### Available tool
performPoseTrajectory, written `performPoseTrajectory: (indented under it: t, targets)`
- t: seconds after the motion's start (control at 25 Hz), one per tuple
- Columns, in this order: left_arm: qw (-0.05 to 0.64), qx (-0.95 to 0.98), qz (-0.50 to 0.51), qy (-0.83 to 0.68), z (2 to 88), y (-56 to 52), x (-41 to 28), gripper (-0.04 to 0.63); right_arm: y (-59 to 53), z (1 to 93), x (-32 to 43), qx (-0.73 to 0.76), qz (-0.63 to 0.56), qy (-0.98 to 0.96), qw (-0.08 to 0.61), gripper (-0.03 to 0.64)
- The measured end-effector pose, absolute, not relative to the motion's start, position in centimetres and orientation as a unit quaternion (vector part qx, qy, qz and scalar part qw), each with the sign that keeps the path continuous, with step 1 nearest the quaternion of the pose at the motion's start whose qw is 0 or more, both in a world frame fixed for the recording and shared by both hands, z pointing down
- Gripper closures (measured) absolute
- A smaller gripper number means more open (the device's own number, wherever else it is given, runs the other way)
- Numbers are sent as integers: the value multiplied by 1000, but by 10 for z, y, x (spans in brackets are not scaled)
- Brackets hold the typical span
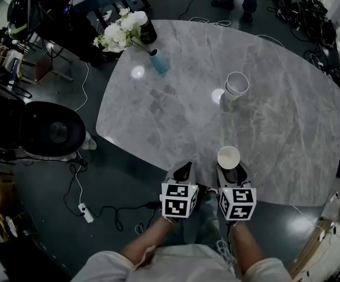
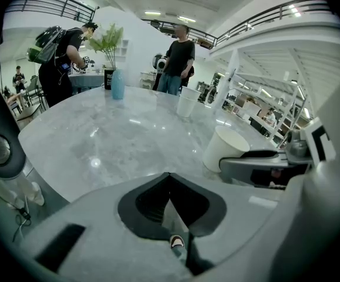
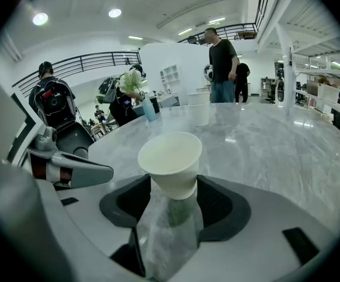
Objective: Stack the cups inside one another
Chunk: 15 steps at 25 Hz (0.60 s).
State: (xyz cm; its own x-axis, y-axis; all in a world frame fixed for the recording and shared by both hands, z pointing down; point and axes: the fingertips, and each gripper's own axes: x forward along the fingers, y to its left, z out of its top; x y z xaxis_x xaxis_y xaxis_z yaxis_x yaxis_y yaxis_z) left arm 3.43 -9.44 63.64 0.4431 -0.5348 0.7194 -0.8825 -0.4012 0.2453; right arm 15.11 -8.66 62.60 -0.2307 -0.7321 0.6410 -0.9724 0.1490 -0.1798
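**Item under inspection:** one white paper cup [image 3: 171, 160], upright, mouth up, empty. It stands on the grey marble table [image 1: 158, 116] close to the edge nearest me.

**Right gripper [image 3: 173, 187]:** released. The jaws are spread wide with the cup's lower half standing between them. The pads lie just beside its wall, and I see no dent or pinch in the paper.

**Destination:** the far cup [image 1: 236, 85] stands well apart toward the table's middle. It appears to be two cups already nested, though I cannot confirm the count.

**Left gripper [image 2: 169, 178]:** clenched on nothing, jaw tips meeting, held just beside the right one at the table edge.

**Other:** a blue vase [image 1: 159, 62] of white flowers stands off to the left, out of the route.

**Recommendation:**
- Close only until the thin wall is held, since it will likely buckle under more.
- Grip low, keeping the rim clear.
- Lift straight up and keep the cup level.
- Centre it over the far cup's mouth before lowering.
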Motion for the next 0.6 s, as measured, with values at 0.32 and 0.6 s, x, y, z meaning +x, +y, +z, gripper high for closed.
performPoseTrajectory:
  t: [0.32, 0.6]
  targets:
    - [314, 788, 279, -450, 637, -99, 34, 600, -91, 625, 155, 592, 285, -726, 204, 408]
    - [312, 792, 270, -449, 629, -110, 40, 600, -97, 614, 160, 597, 284, -724, 197, 408]
